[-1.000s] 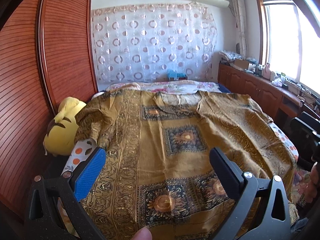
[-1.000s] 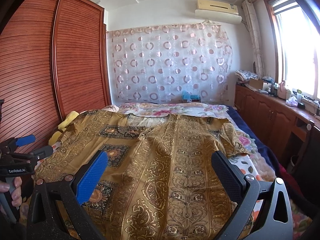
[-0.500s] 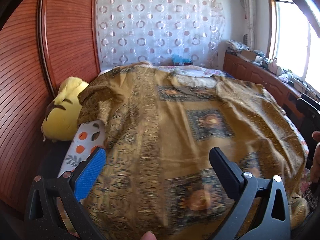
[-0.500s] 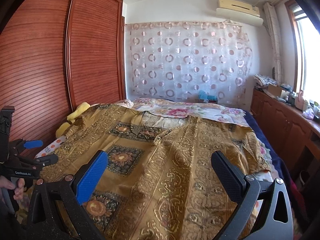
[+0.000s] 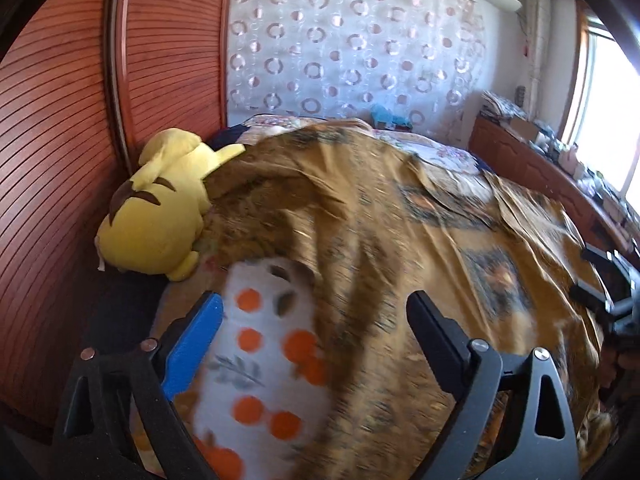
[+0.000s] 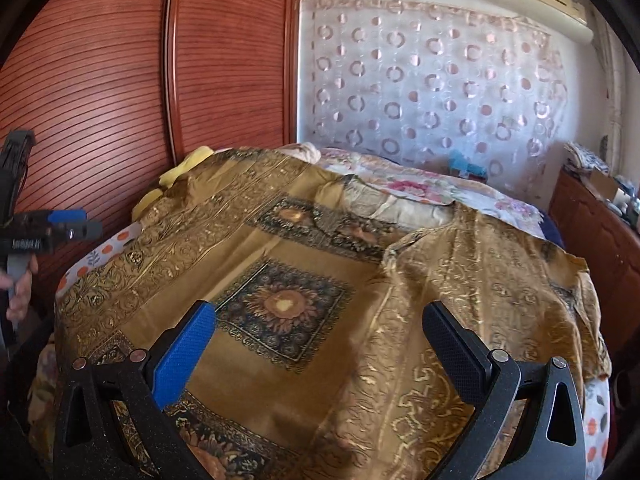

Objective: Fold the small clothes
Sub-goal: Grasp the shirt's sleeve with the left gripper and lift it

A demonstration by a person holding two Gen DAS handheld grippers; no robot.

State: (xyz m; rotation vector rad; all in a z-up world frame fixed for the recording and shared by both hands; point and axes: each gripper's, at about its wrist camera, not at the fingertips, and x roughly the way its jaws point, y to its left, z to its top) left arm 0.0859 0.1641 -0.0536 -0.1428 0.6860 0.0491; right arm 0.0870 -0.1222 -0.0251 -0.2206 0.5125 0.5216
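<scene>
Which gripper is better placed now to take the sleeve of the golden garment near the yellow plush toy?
Left. The left gripper, open, faces that sleeve beside the plush toy; the right gripper faces the garment's middle.

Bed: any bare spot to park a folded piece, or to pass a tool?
Little. The gold patterned garment covers most of the bed. Free patches: the orange-dotted sheet between the garment's left edge and the yellow plush toy, and the floral bedding between the garment's top and the curtain. Crowded: the plush corner by the wardrobe.
</scene>
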